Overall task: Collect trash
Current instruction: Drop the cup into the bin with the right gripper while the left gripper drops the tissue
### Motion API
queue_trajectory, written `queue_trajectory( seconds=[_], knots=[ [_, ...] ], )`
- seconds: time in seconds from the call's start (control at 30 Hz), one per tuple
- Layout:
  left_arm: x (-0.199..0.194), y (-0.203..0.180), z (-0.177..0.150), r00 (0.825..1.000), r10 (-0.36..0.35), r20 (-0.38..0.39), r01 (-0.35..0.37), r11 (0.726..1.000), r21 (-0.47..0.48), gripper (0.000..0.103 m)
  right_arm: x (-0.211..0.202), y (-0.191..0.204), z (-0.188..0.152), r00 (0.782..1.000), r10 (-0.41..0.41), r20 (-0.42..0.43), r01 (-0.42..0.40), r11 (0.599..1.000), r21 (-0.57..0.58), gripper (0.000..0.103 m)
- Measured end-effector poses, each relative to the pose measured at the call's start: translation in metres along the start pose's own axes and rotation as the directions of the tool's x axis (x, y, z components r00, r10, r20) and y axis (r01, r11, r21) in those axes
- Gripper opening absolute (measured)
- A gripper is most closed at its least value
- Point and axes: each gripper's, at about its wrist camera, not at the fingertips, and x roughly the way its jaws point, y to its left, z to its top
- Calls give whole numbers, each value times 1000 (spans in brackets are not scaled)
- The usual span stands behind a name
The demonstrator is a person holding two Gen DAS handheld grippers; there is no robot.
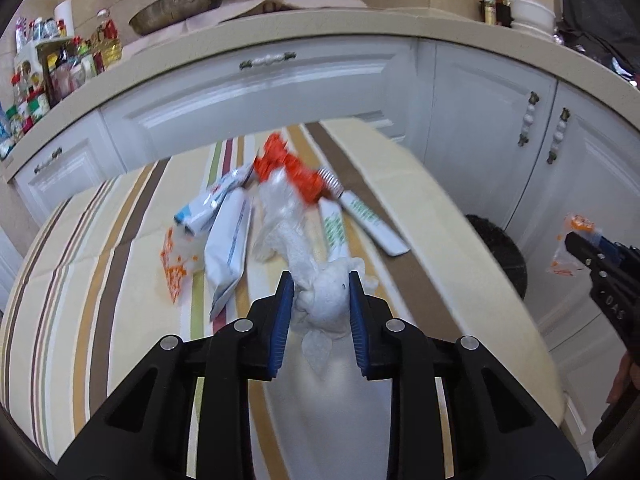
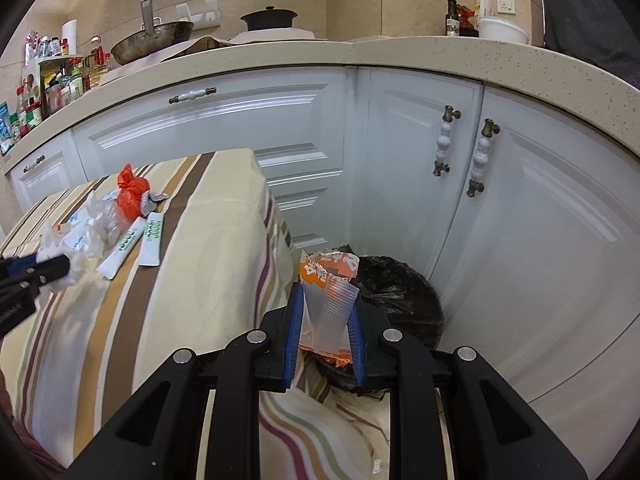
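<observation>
Both my tongs are busy. My left gripper point(image 1: 321, 294) squeezes a crumpled white tissue point(image 1: 330, 296) over the striped table point(image 1: 100, 264). My right gripper point(image 2: 325, 322) pinches an orange wrapper point(image 2: 328, 300) near the black bin point(image 2: 400, 292). The wrapper is thin, so I think it could slip and land on the floor. More trash point(image 1: 240, 224) waits on the table. The table edge is close to the bin, with little room by the cupboards point(image 2: 460, 200).

Striped tablecloth point(image 1: 100, 240) over the table, strewn with a red crumpled wrapper point(image 1: 286, 168), clear plastic point(image 1: 276, 216), white sachets point(image 1: 230, 240), two green-printed packets point(image 2: 138, 240), an orange-printed bag point(image 1: 176, 264).
</observation>
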Motion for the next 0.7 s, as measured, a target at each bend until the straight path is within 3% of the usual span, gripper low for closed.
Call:
queue_trajectory(
  seconds=[0.3, 0.43, 0.7],
  knots=[
    [6, -67, 46, 991, -94, 92, 86, 992, 89, 26, 14, -32, 17, 998, -59, 38, 59, 998, -12, 22],
    [25, -106, 65, 987, -139, 79, 129, 985, 114, 26, 25, -46, 23, 997, -70, 40, 70, 998, -6, 22],
    [59, -161, 87, 987, -147, 59, 136, 978, 161, 27, 48, -72, 32, 994, -103, 31, 103, 995, -11, 22]
  ],
)
